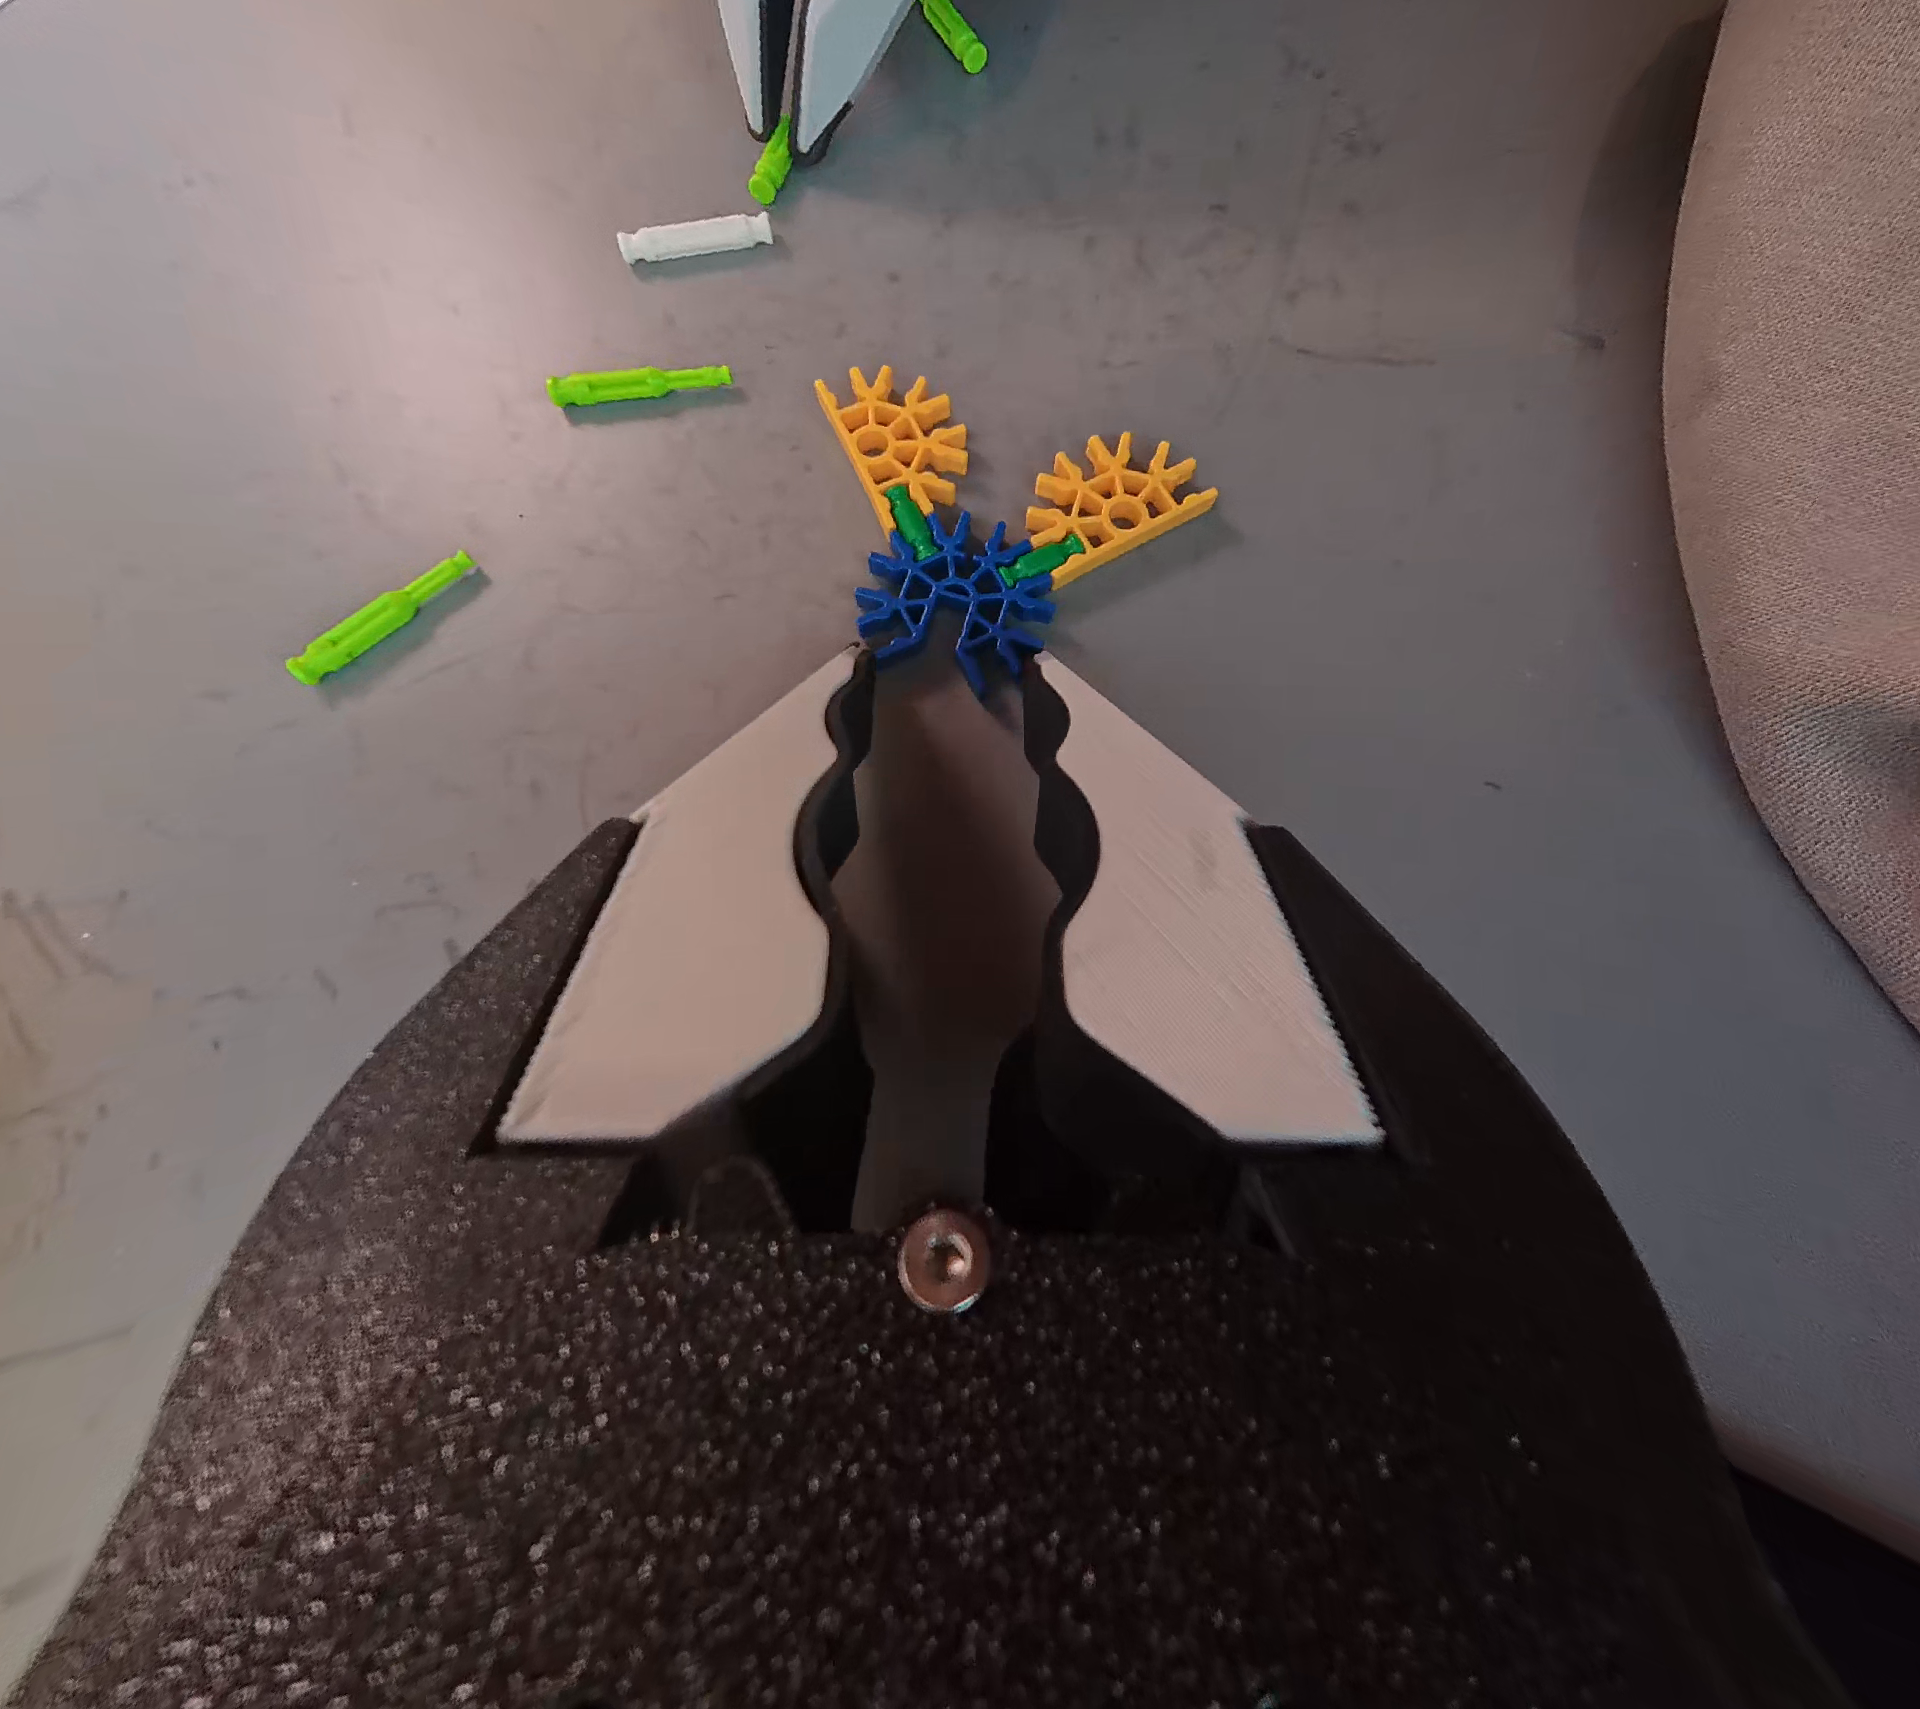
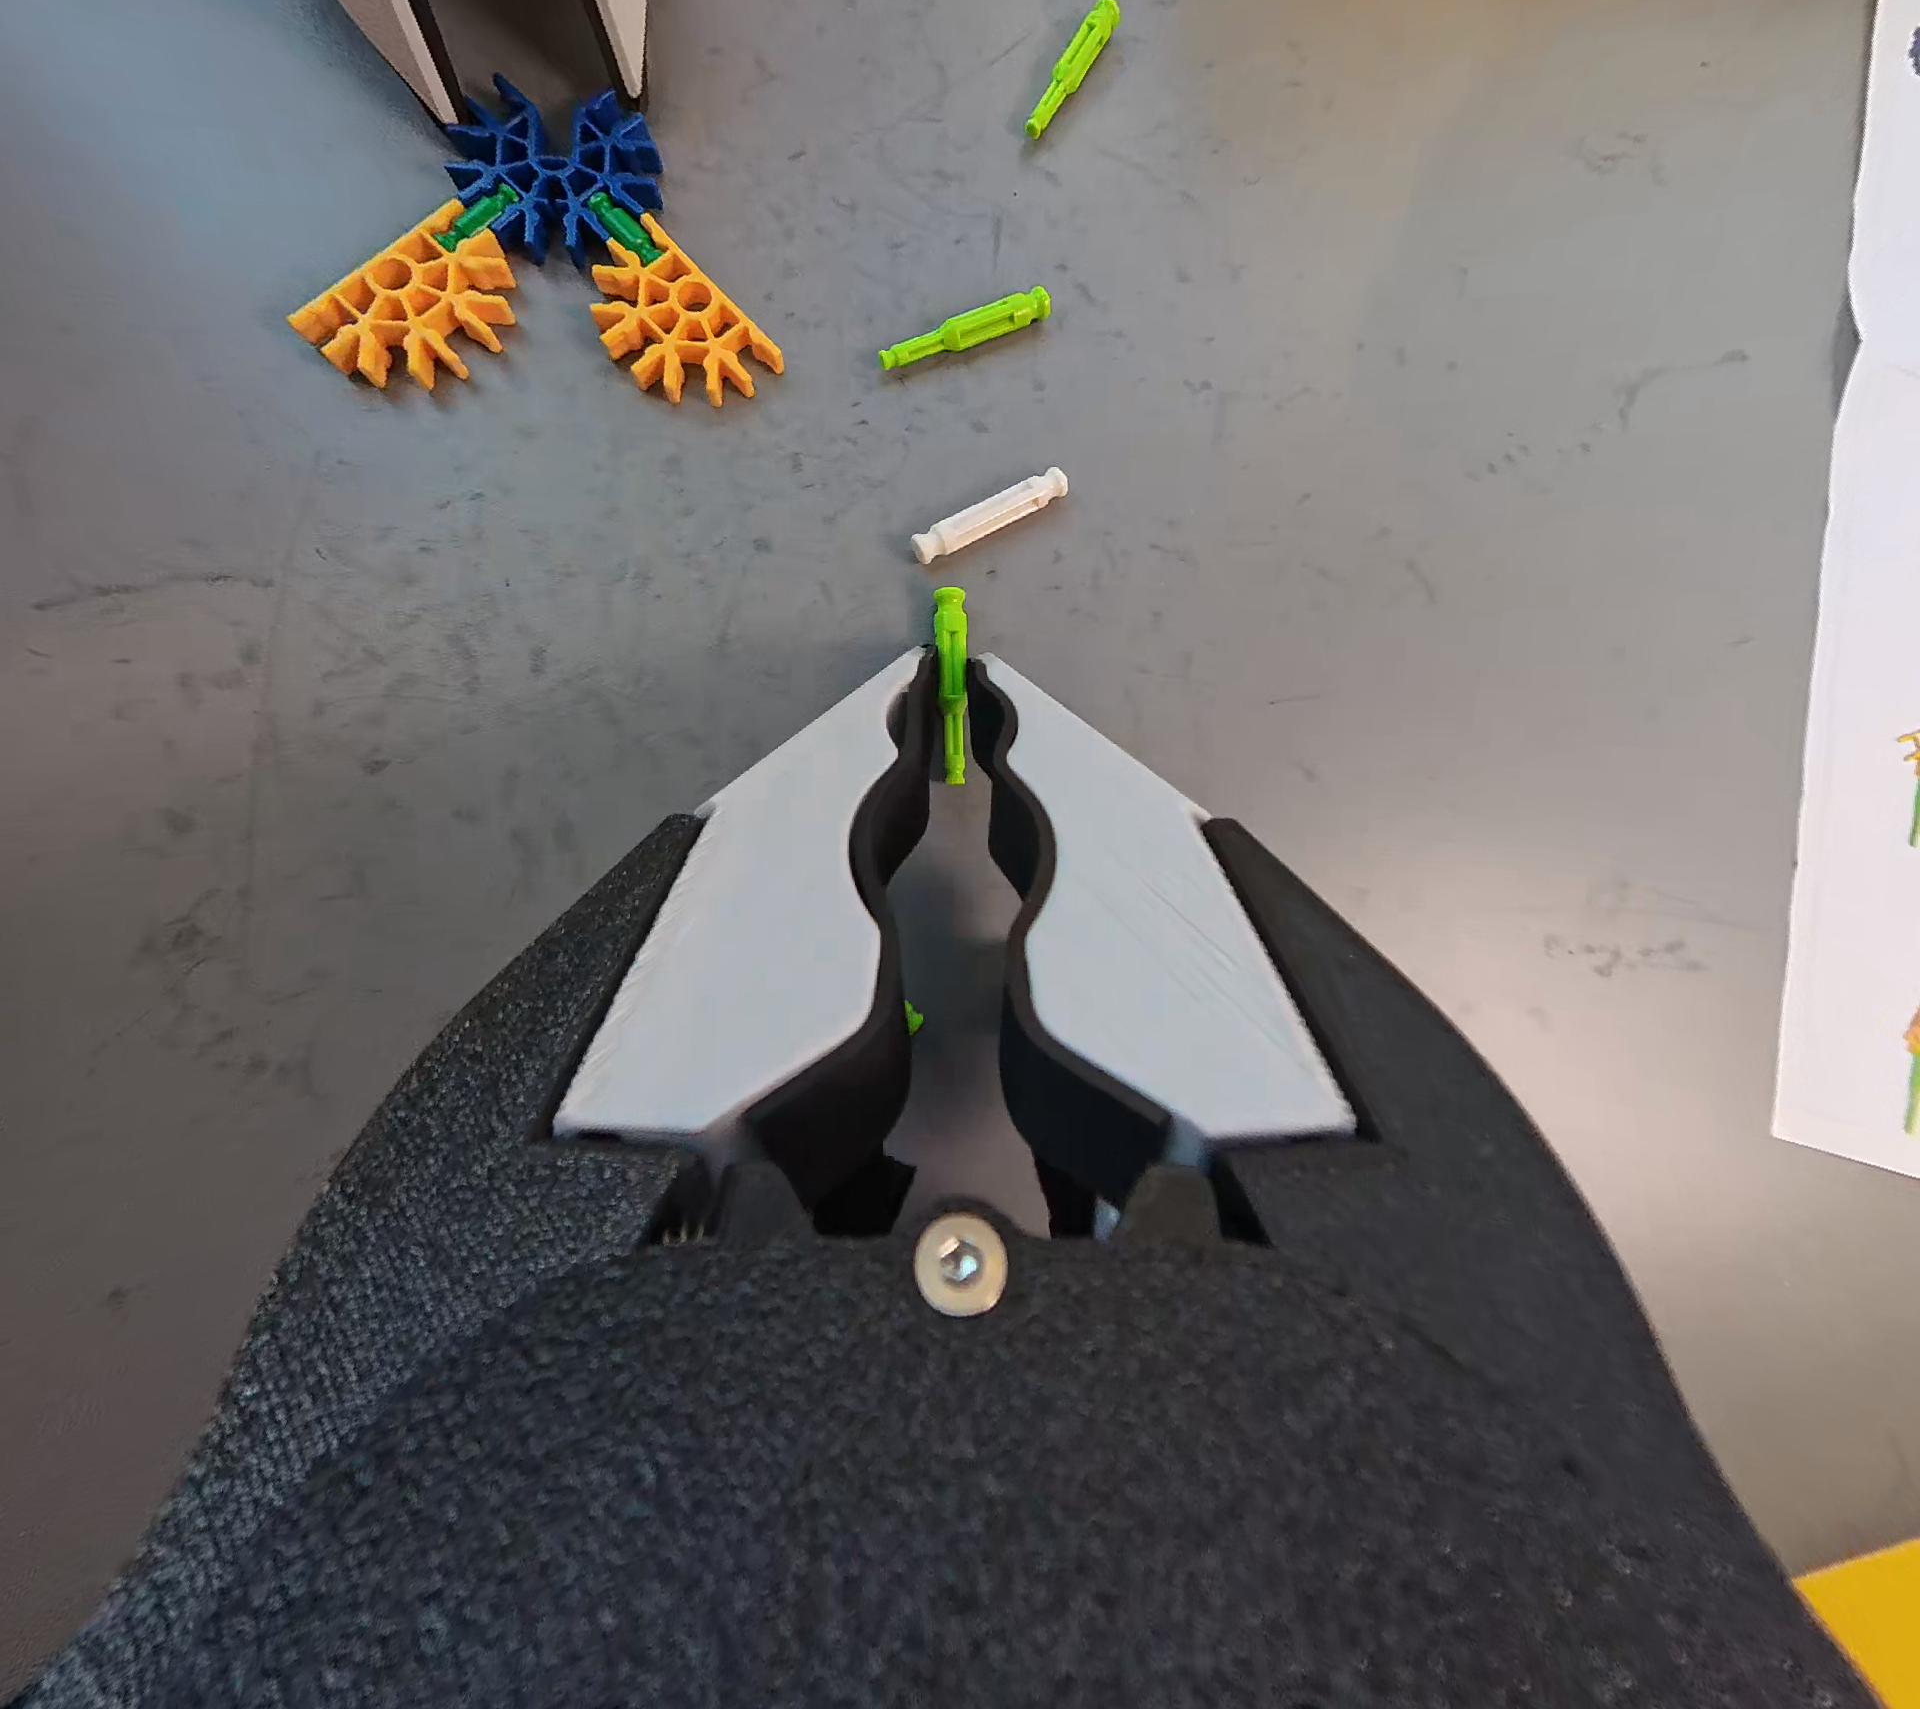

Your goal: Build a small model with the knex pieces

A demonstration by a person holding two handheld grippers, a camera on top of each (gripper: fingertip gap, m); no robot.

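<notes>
Lime rod sits pinched in the right gripper, whose jaws are almost closed on it, low over the grey desk. Left gripper stands part open, its tips touching the blue connector pair, which joins two orange connectors by two dark green rods. Loose nearby: one white rod and three more lime rods.

I see a scuffed, matt grey tabletop under glossy plastic rods; my right claw shows ridged matt plastic and grainy black housing.
</notes>
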